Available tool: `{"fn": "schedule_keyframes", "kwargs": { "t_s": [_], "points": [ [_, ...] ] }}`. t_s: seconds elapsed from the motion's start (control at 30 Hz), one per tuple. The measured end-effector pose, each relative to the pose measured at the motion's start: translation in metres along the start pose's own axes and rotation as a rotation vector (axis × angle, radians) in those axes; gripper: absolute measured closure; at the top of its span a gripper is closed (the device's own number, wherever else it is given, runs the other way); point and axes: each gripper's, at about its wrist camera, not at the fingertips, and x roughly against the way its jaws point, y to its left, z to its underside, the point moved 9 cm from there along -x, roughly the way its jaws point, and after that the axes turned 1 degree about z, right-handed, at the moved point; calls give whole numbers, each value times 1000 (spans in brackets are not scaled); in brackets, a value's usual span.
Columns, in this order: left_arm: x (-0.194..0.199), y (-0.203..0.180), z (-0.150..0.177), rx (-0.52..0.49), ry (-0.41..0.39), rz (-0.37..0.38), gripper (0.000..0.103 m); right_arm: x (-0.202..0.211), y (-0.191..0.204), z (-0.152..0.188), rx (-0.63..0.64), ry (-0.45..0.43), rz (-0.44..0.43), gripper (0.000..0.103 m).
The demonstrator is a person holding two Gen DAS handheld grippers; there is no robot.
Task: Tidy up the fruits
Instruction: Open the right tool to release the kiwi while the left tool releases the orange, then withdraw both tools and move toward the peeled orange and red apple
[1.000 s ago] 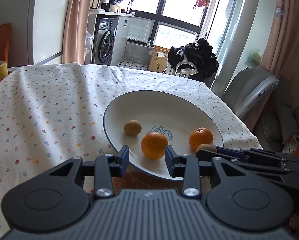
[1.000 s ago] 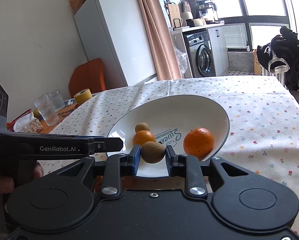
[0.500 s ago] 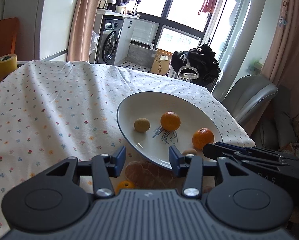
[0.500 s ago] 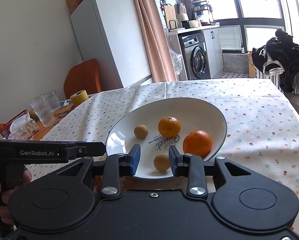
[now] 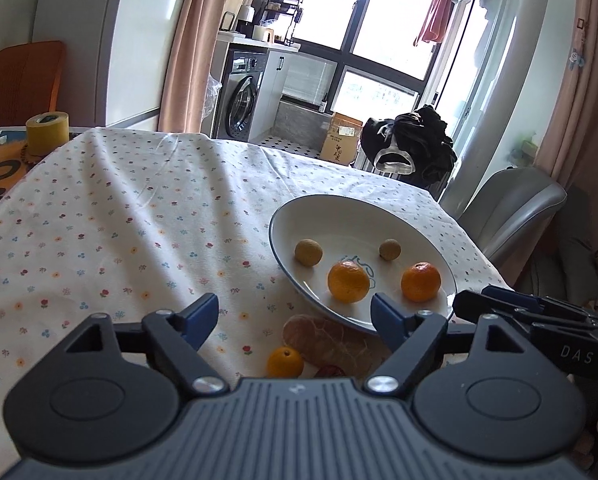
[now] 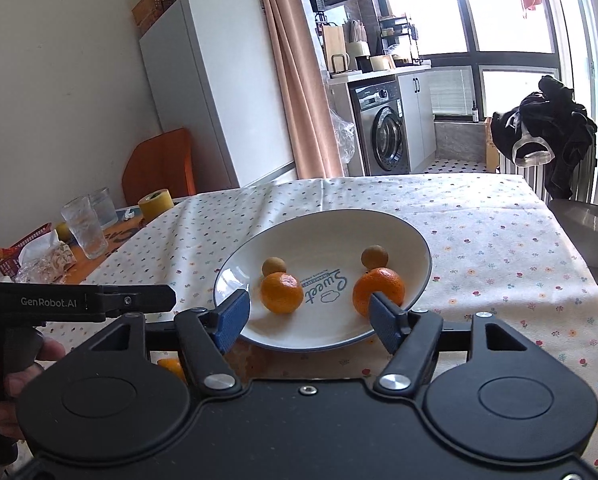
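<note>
Hovering wide-open and empty: left gripper (image 5: 293,318), right gripper (image 6: 309,316). Plate (image 5: 379,208), frame centre, holds four fruits. Loose orange (image 5: 285,362) lies lower centre; judged next pick, needing descent.

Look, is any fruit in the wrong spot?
Yes. One small orange sits on the tablecloth in front of the plate, while two oranges and two small brown fruits are already inside it.
</note>
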Motion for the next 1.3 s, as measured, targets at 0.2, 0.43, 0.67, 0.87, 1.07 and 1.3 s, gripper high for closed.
{"fn": "schedule_keyframes", "kwargs": {
  "t_s": [0.2,0.43,0.67,0.87,1.07,1.3],
  "points": [
    [11,7,-1,13,-14,-7,17,11,-1,-1,-3,-7,8,29],
    [26,6,-1,12,-35,7,14,23,2,-2,6,-9,-12,16],
    [36,3,1,-5,-44,16,12,34,0,-3,6,-14,-14,9],
    [43,-2,7,-26,-39,27,12,38,-2,-3,8,-13,-20,6],
    [48,-6,19,-58,-16,36,12,50,-11,-1,4,-4,-25,0],
    [48,-13,31,-89,12,54,12,59,-16,6,23,18,-24,0]
  ]
}}
